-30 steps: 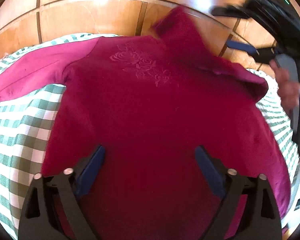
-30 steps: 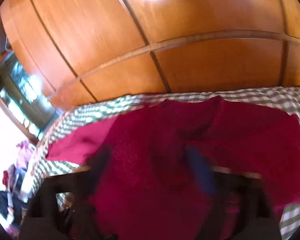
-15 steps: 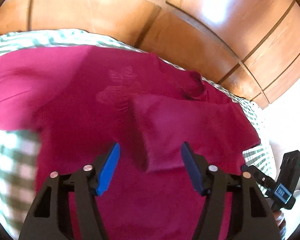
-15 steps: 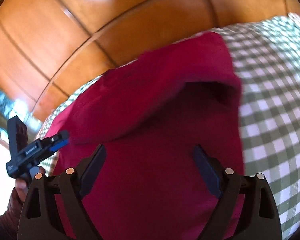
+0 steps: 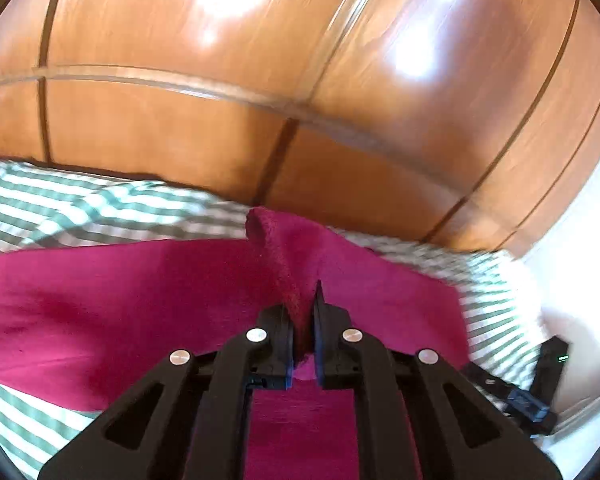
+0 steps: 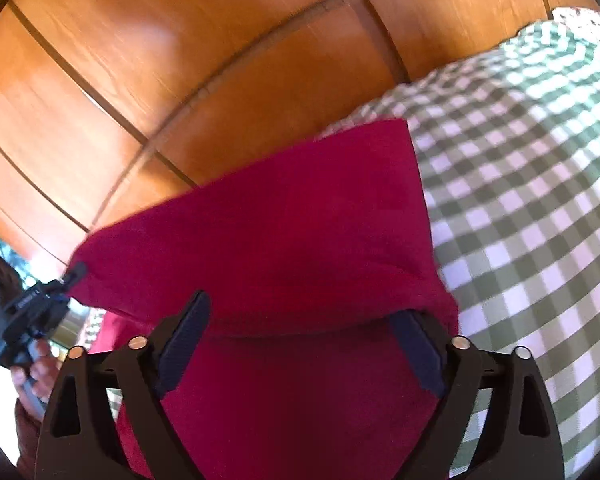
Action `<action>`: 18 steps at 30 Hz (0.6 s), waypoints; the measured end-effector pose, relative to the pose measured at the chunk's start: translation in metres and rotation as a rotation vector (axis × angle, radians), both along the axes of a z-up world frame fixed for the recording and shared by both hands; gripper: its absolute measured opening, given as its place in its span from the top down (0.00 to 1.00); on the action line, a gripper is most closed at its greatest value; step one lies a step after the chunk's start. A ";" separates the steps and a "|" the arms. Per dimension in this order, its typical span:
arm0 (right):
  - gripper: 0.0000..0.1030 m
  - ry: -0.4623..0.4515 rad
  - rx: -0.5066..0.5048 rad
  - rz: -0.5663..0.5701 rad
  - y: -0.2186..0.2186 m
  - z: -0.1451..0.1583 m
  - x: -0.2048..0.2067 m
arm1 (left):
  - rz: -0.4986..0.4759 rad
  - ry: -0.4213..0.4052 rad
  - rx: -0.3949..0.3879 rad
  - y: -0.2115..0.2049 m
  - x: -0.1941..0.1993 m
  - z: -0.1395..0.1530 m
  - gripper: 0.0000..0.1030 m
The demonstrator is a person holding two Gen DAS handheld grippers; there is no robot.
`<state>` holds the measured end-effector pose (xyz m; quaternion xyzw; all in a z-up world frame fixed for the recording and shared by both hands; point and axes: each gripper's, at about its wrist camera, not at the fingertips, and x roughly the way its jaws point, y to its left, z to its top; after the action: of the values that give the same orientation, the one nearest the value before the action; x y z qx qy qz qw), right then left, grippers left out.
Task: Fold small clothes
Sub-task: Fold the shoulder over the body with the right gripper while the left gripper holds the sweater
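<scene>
Left claw (image 5: 302, 320) clenched on raised magenta garment (image 5: 140, 300) fold; right claw (image 6: 300, 344) spread over it.

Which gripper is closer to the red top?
Left. The left gripper is shut on a pinch of the red top. The right gripper is open just over it, not gripping.

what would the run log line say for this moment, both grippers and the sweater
left gripper: shut on magenta sweater fold, lifting it | right gripper: open over sweater, nothing gripped | surface: green checked cloth
</scene>
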<state>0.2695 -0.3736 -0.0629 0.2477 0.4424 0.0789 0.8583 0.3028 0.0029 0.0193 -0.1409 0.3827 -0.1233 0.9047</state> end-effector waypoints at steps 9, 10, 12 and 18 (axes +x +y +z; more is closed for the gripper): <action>0.13 -0.023 -0.171 0.146 0.035 0.032 -0.023 | 0.082 0.149 0.114 0.007 0.001 -0.073 0.65; 0.13 -0.048 -0.207 0.139 0.038 0.039 -0.022 | 0.090 0.148 0.109 0.008 0.001 -0.074 0.63; 0.13 -0.081 -0.258 0.097 0.044 0.046 -0.010 | 0.103 0.143 0.133 0.007 0.001 -0.074 0.61; 0.09 0.056 -0.413 0.067 0.047 -0.012 0.025 | 0.186 0.140 0.176 0.027 -0.005 -0.075 0.61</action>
<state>0.2947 -0.3264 -0.0746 0.0536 0.4810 0.0082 0.8750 0.2974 0.0301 -0.0559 -0.1038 0.4394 0.0053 0.8923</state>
